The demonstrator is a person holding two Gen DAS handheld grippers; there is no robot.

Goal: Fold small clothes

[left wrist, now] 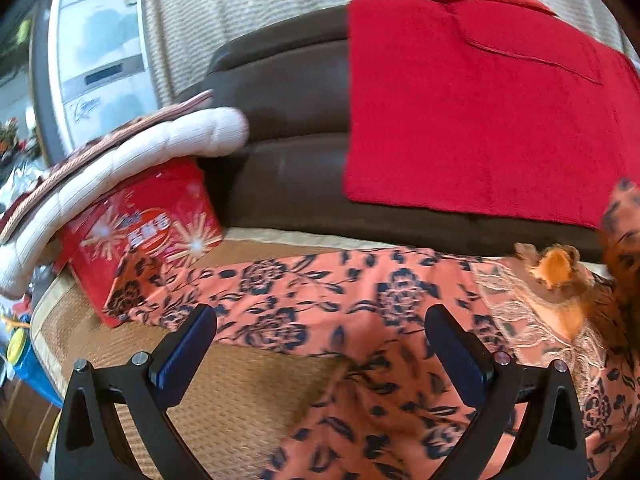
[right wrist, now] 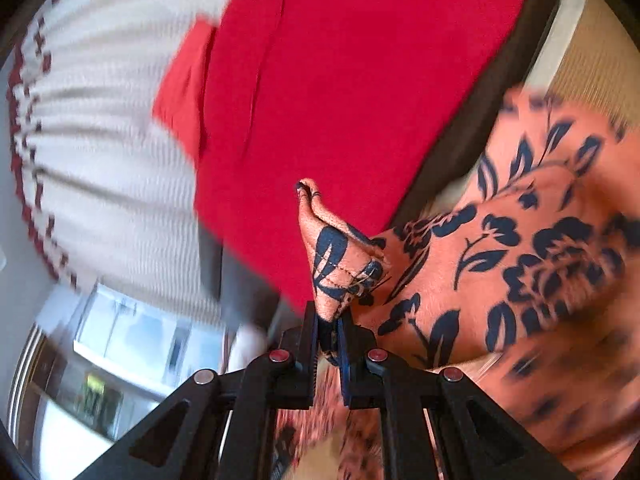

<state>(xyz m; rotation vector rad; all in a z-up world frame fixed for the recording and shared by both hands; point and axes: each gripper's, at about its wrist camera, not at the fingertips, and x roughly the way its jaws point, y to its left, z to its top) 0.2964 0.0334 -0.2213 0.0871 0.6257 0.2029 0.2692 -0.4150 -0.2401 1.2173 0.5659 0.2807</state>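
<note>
Off to the far left of your left gripper (left wrist: 320,344), a red tin (left wrist: 148,232) sat under a folded white quilted pad (left wrist: 132,156). That gripper's jaws stood wide apart with nothing between them, hovering above the woven mat (left wrist: 240,392). Just ahead of and beneath its fingers lay the orange floral garment (left wrist: 320,292), spread across the mat and trailing off to its right. Beyond it, a red towel (left wrist: 472,112) hung over the dark brown sofa (left wrist: 280,120). Your right gripper (right wrist: 329,320) had its jaws pinched together on a stitched corner of the garment (right wrist: 340,264); the rest of the cloth draped off to its right, and the picture was blurred.
</note>
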